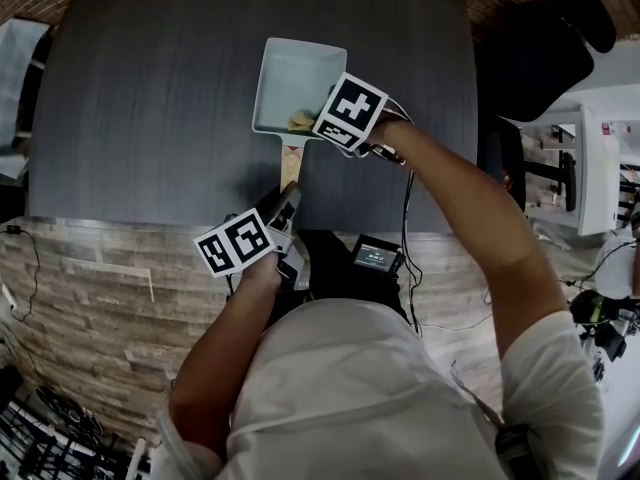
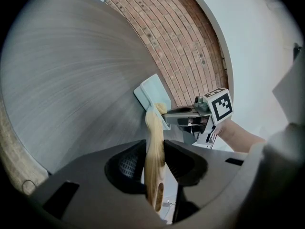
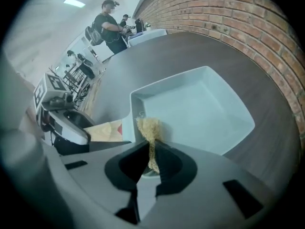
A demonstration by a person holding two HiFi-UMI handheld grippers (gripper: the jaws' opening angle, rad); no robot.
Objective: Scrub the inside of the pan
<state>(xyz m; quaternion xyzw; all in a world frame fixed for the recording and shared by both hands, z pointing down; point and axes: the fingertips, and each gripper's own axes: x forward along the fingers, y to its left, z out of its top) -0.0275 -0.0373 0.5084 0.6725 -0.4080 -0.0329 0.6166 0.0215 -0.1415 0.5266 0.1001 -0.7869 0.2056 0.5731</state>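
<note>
A pale blue square pan (image 1: 297, 83) (image 3: 200, 109) (image 2: 153, 95) lies on the dark wooden table, its light wooden handle (image 1: 290, 163) (image 2: 155, 161) pointing toward the table's near edge. My left gripper (image 1: 285, 213) (image 2: 155, 168) is shut on that handle. My right gripper (image 1: 325, 118) (image 3: 151, 163) points steeply down at the pan's near corner, beside the handle joint. It is shut on a tan scrub pad (image 3: 150, 130) (image 1: 302, 121), which hangs over the pan's floor at that corner.
The dark table (image 1: 150, 98) ends at a stone-clad front face. A brick wall (image 3: 238, 13) runs along the table's far side. A black chair (image 1: 535, 48) stands to the right. A person (image 3: 110, 25) stands far off in the room.
</note>
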